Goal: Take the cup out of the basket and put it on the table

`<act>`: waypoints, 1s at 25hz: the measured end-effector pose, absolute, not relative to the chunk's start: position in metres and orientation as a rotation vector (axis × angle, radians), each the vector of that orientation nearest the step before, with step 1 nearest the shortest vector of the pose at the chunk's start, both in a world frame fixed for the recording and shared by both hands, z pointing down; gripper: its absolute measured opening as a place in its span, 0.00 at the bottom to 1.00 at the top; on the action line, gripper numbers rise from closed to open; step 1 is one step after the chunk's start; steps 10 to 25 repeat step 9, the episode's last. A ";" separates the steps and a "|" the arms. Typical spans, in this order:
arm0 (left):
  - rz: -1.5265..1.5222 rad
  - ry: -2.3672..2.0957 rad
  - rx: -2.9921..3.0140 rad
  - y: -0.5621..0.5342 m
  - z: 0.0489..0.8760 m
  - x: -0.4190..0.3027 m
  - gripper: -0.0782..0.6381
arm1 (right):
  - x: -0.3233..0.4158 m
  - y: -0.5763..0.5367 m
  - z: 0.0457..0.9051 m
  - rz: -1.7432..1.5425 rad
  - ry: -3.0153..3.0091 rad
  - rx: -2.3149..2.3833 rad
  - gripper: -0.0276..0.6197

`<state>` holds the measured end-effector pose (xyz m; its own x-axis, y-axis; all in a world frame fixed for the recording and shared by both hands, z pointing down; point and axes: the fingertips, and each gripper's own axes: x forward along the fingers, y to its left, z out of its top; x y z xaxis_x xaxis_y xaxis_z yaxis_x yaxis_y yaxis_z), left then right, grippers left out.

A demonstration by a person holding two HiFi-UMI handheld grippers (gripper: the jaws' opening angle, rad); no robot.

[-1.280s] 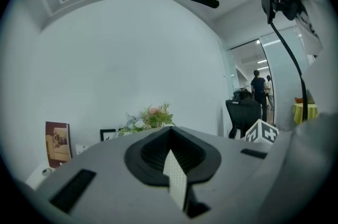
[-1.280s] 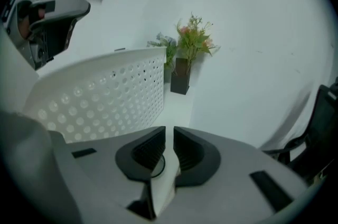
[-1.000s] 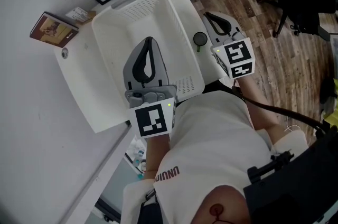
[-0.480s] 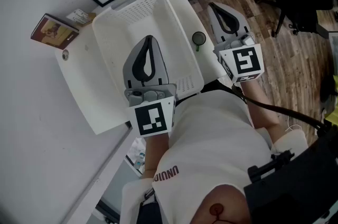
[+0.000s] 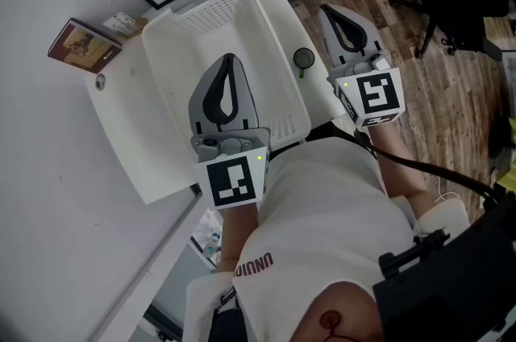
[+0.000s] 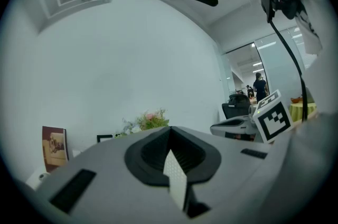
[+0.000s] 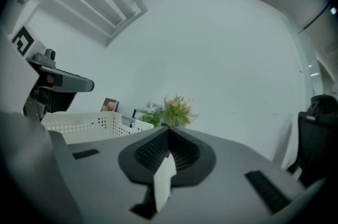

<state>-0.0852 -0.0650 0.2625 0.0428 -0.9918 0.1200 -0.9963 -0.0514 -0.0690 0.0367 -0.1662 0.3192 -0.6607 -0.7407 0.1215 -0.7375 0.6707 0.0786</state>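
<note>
Jaws pressed shut on nothing at left gripper [image 5: 228, 60], centre frame over the basket [image 5: 173, 50], and right gripper [image 5: 326, 9], upper right, with cup [image 5: 304, 58] on the table [image 5: 121, 123] between them just off the basket's right rim, caught by head view alone, both grippers held near level.
</note>
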 end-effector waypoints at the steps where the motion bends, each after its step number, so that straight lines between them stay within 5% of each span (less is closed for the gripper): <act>1: 0.209 -2.141 2.244 -0.065 0.262 -0.085 0.12 | 0.036 -0.166 0.320 -0.034 -2.739 1.216 0.07; 25: 0.208 -2.141 2.240 -0.064 0.265 -0.085 0.12 | 0.034 -0.163 0.327 -0.013 -2.732 1.191 0.07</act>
